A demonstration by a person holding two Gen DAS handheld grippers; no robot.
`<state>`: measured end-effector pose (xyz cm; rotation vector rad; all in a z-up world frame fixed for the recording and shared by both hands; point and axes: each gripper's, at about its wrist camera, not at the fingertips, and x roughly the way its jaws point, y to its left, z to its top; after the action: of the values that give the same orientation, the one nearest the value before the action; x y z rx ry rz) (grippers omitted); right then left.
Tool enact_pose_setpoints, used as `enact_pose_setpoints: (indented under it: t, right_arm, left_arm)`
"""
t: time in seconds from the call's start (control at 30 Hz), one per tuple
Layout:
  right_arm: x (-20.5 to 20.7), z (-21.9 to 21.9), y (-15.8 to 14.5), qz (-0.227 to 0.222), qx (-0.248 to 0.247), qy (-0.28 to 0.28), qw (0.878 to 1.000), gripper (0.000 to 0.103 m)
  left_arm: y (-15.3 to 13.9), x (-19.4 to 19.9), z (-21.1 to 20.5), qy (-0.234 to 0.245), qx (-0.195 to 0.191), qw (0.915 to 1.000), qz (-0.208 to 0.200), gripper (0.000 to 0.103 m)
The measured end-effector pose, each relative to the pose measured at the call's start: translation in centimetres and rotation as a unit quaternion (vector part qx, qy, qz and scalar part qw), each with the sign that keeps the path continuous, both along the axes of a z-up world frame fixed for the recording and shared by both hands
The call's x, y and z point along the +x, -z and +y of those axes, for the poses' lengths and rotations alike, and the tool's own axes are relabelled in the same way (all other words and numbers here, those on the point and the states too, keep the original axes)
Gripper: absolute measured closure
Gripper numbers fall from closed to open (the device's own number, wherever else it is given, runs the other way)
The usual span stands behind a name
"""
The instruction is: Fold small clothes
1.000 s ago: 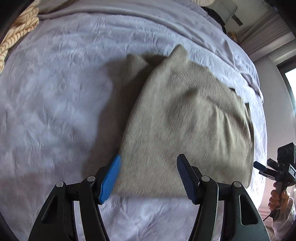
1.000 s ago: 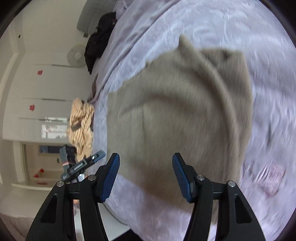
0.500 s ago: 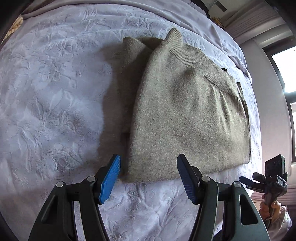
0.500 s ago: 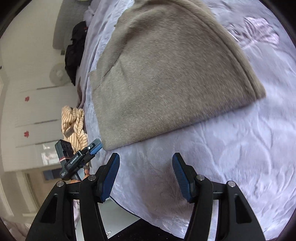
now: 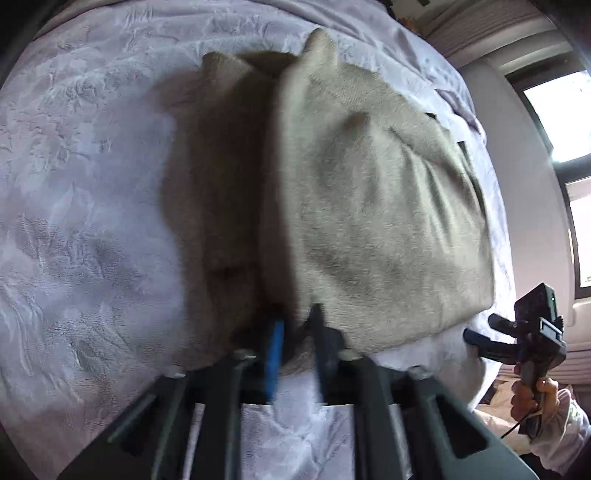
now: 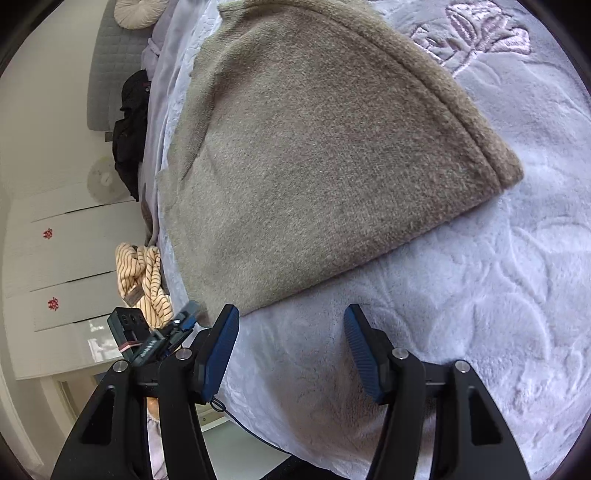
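- Bed (image 5: 92,184) carries the folded grey sweater (image 5: 369,221); it lies mid-blanket, already doubled over.
- Step, as I judge it: another fold. Left tongs (image 5: 295,332) are pinched on the sweater's near edge; next move needs a lift and carry across.
- Right tongs (image 6: 291,343) are spread wide, holding nothing, just short of the sweater hem.
- Only the right view shows the striped garment (image 6: 144,273) and wardrobe (image 6: 55,258).

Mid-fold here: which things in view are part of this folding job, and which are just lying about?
In the job:
- taupe knit garment
- left gripper, closed on the garment's near edge
- right gripper, open, over the bedspread

Lying about:
- striped cloth
- black clothing
- round cushion
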<state>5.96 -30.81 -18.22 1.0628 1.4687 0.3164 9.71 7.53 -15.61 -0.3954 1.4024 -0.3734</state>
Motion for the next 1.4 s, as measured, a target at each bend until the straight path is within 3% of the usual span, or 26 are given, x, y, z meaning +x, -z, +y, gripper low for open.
enact_pose_setpoints:
  t: [0.33,0.37,0.4,0.53,0.7,0.73,0.83,0.87,0.9,0.93,0.97,1.17,1.27,1.4]
  right_arm:
    - [-0.6,-2.4,1.4,-0.002,0.018,0.105,0.994,0.041]
    - [-0.5,-2.7,1.5,-0.003,0.018,0.115,0.993,0.056]
    - [-0.2,-2.9,1.4,-0.009,0.013,0.123,0.992,0.091]
    - [1.5,-3.1,-0.8,-0.040,-0.029,0.070,0.996,0.095]
    - [1.8,-3.0,-0.4,-0.031,-0.060,0.019,0.998,0.094]
    - [1.8,-2.9,-0.2,-0.026,-0.058,0.021,0.998,0.094]
    - [1.7,-2.6,0.2,-0.018,-0.056,0.026,0.998,0.091]
    - [1.7,-2.5,0.4,-0.016,-0.055,0.026,0.998,0.091]
    - [1.6,-2.3,0.5,-0.014,-0.056,0.025,0.998,0.091]
    - [1.5,-2.3,0.6,-0.013,-0.057,0.024,0.998,0.091]
    - [1.4,-2.4,0.7,-0.012,-0.058,0.023,0.998,0.091]
    - [1.5,-2.3,-0.9,-0.023,-0.069,0.008,0.997,0.091]
    - [1.4,-2.7,-1.2,-0.027,-0.075,0.003,0.997,0.091]
    - [0.9,-3.8,0.5,-0.005,-0.091,0.015,0.996,0.091]
  left_arm:
    - [0.2,-1.1,2.6,-0.014,-0.022,0.9996,0.010,0.096]
    - [0.1,-1.1,2.3,-0.009,-0.022,0.9997,0.010,0.096]
    - [-0.1,-1.1,1.9,-0.001,-0.019,0.9998,0.009,0.096]
    - [0.0,-1.6,1.1,0.019,-0.010,0.9997,0.010,0.096]
    - [0.7,-1.3,2.5,-0.034,-0.038,0.9986,0.017,0.095]
    - [0.7,-1.2,2.7,-0.035,-0.040,0.9984,0.017,0.094]
    - [0.9,-0.8,2.0,-0.021,-0.035,0.9991,0.010,0.055]
    - [0.9,-0.7,1.6,-0.015,-0.034,0.9993,0.005,0.055]
    - [1.0,-0.6,1.0,-0.006,-0.027,0.9996,0.001,0.055]
    - [1.0,-0.5,0.6,0.005,-0.018,0.9998,-0.003,0.065]
    - [0.9,-0.6,0.2,0.014,-0.013,0.9998,-0.011,0.099]
    - [-1.5,-1.6,1.8,0.025,-0.035,0.9985,-0.033,0.098]
    - [-0.2,-2.4,2.8,0.022,-0.034,0.9991,-0.010,0.098]
    - [1.9,-2.8,2.4,-0.001,-0.032,0.9995,0.002,0.098]
